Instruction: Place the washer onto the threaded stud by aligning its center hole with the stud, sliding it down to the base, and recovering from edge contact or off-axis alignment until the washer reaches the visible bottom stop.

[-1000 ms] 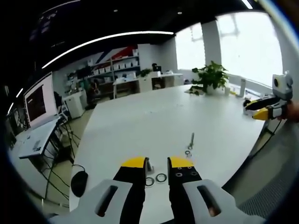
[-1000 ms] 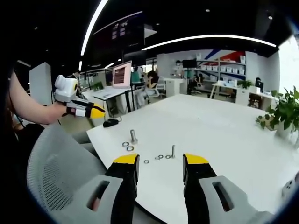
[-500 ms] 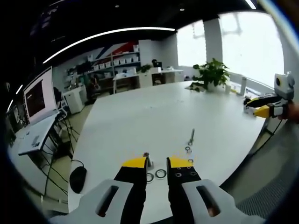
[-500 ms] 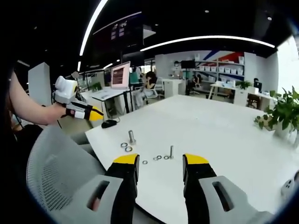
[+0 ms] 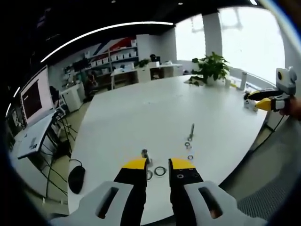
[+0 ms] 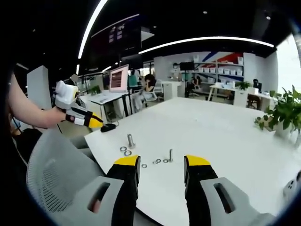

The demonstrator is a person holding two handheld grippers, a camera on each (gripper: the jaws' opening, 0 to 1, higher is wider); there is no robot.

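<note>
On a white office table point(image 5: 141, 113) we are holding the left gripper point(image 5: 157, 165) parted and empty over a washer point(image 5: 160, 171) beside the upright stud point(image 5: 145, 155); the right gripper point(image 6: 162, 162) is gaping, empty too.

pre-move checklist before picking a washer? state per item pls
1. Left tool open and empty: ok, jaws apart with nothing between them.
2. Right tool open and empty: ok, jaws apart.
3. Large stud upright on the white table: ok.
4. Small stud upright: ok.
5. Washers free to pick: ok, two large washers lie flat by the large stud, small washers by the small one.
6. Any washer already seated on a stud: cannot tell, too small.
</note>
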